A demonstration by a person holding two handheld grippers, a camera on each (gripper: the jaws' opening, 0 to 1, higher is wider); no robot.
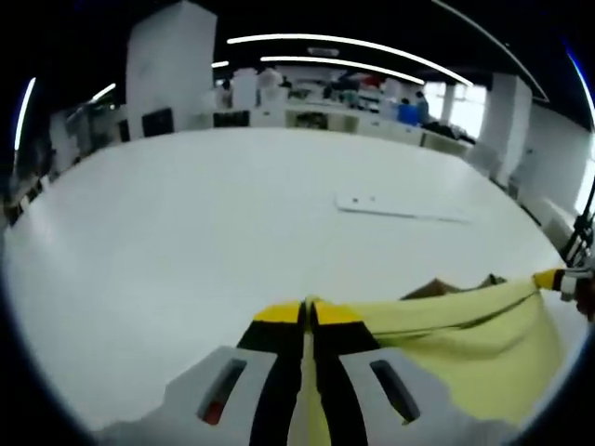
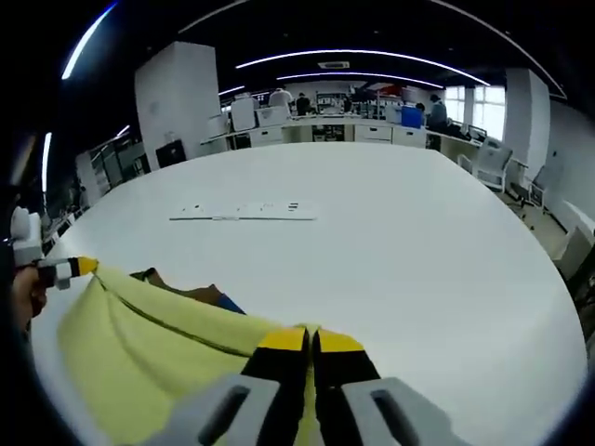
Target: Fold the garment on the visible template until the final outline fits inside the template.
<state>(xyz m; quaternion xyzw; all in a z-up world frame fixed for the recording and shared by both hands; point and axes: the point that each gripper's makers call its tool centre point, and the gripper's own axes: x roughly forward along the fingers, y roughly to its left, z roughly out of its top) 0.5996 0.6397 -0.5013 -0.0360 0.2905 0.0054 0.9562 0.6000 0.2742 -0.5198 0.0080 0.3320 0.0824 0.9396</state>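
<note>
A wide white table [image 1: 186, 242] carries a flat white strip [image 2: 244, 213] lying well out on its surface. Beyond its far edge stand a white pillar [image 1: 169, 58], desks with monitors [image 1: 156, 121], and long ceiling lights [image 2: 372, 58].

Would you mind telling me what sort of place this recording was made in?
Probably an open-plan office or lab: a very large white table in the foreground, rows of desks with equipment behind it, long strip lights on a dark ceiling, and windows at the far end.
</note>
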